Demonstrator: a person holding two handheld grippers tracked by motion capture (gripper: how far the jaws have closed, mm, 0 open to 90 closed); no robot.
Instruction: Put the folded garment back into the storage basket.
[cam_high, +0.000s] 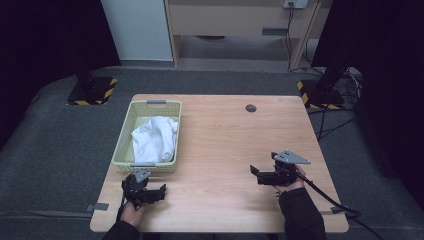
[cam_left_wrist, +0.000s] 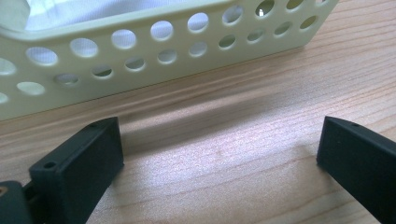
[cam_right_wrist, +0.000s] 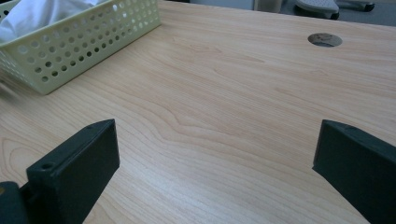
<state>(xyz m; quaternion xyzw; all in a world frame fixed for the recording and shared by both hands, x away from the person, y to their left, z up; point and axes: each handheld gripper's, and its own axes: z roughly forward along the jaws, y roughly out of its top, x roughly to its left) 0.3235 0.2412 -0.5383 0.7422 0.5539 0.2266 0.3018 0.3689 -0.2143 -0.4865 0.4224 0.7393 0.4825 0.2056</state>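
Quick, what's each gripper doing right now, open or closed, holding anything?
Left gripper: open, holding nothing, near the basket.
Right gripper: open, holding nothing, over bare table.

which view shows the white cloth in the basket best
The high view: it looks down into the basket and shows the whole crumpled white cloth. The left gripper view catches only bits of it through the basket's holes and over its rim; the right gripper view shows one corner above the rim.
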